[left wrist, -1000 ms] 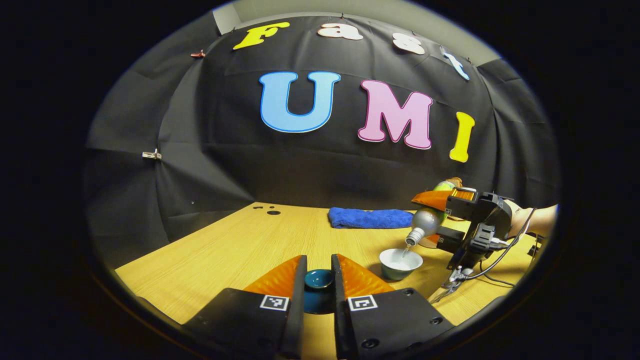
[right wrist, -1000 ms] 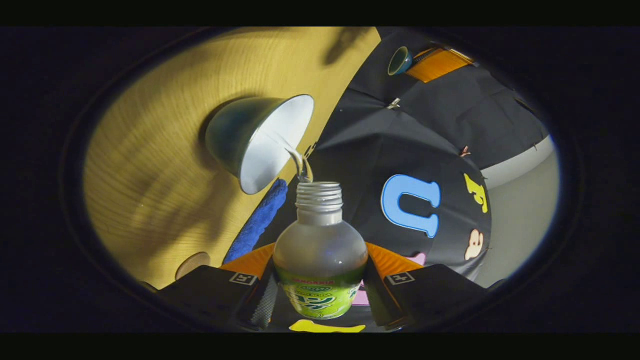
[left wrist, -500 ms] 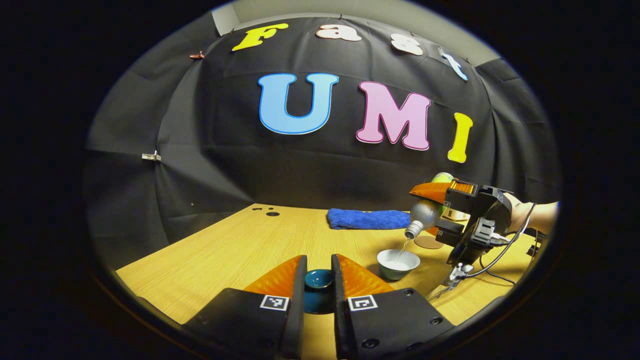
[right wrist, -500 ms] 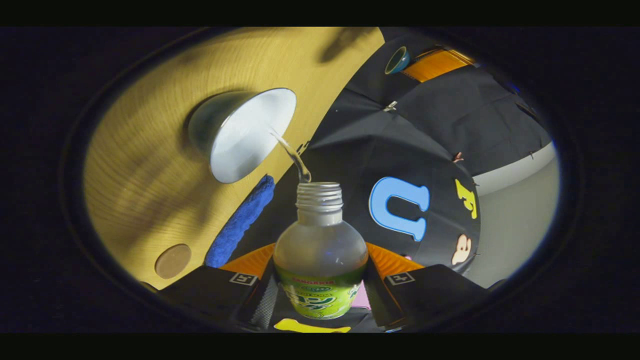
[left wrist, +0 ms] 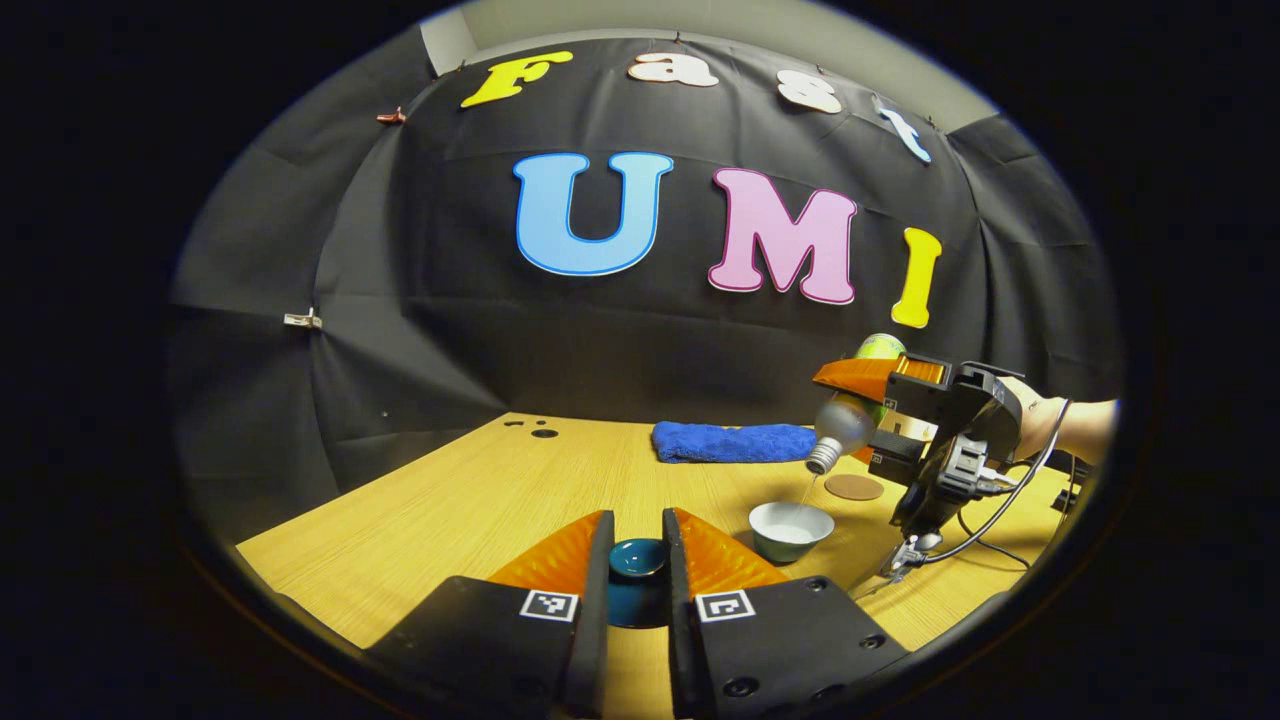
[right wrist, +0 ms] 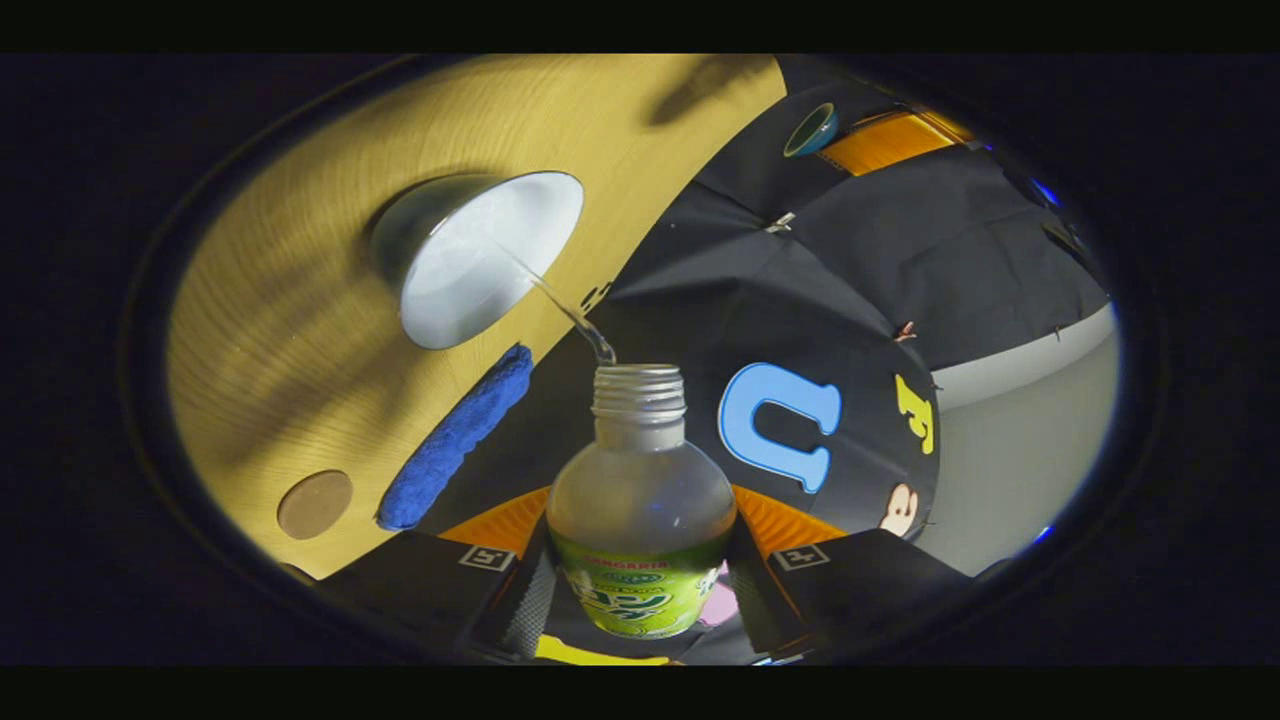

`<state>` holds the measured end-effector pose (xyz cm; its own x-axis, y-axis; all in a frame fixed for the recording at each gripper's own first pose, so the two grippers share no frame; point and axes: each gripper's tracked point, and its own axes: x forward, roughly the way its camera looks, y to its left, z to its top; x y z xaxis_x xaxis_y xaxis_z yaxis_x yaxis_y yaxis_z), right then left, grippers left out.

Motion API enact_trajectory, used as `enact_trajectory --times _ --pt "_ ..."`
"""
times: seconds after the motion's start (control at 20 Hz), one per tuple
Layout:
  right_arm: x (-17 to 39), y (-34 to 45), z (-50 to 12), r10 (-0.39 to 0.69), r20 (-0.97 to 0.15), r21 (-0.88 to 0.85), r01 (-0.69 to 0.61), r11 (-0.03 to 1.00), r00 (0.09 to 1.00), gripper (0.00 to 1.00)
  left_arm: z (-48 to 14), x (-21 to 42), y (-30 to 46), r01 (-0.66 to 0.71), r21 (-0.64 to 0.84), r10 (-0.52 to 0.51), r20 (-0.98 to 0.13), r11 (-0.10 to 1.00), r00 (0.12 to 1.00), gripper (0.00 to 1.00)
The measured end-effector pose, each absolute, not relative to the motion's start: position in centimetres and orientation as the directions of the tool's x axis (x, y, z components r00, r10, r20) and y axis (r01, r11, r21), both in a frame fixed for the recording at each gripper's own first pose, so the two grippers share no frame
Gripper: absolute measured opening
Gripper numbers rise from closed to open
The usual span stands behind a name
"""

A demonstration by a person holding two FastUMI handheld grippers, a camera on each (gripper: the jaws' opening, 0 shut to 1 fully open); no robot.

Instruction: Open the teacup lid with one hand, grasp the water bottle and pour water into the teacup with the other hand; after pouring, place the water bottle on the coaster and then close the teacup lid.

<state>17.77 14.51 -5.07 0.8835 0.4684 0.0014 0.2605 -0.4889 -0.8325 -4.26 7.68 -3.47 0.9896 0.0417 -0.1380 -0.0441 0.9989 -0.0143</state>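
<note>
The left tongs (left wrist: 637,560) are closing on the dark teal teacup lid (left wrist: 637,557), both fingers pressing its sides, and are holding it above the near part of the wooden counter (left wrist: 470,490). In the right gripper view the same lid (right wrist: 811,129) is showing far off at the top, with those tongs beside it.

The right tongs (right wrist: 640,575) are gripping the water bottle (right wrist: 640,520) around its labelled body, one finger on each side. In the left gripper view the right tongs (left wrist: 868,425) are holding the water bottle (left wrist: 845,425) tipped over, open neck pointing down and to the left, with a person's hand (left wrist: 1040,425) behind them. The bottle has no cap on its threaded neck. A thin stream of water (right wrist: 565,305) is running from its mouth toward the teacup (right wrist: 480,255).

The teacup (left wrist: 790,528) is standing uncovered on the counter, to the right of the left tongs and below the bottle's mouth, its pale inside showing water. The round brown coaster (left wrist: 853,487) is lying just beyond the teacup, bare, apart from it. A folded blue cloth (left wrist: 733,441) is resting at the far edge of the counter, near the black wall. A cable (left wrist: 985,525) is hanging from the right tongs' body toward the counter.
</note>
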Motion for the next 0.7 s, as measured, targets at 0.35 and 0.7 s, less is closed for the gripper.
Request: enact_trajectory --times 0.35,0.7 --pt "18.0 15.2 -3.2 0.487 0.032 -0.806 0.311 -0.504 0.873 0.78 -3.5 -4.4 7.7 -0.043 -0.016 0.04 -0.137 0.999 0.99 0.29" --pt "18.1 15.3 -3.0 0.495 0.04 -0.786 0.334 -0.521 0.868 0.78 -3.4 -4.6 7.4 -0.04 -0.02 0.037 -0.131 0.999 0.991 0.29"
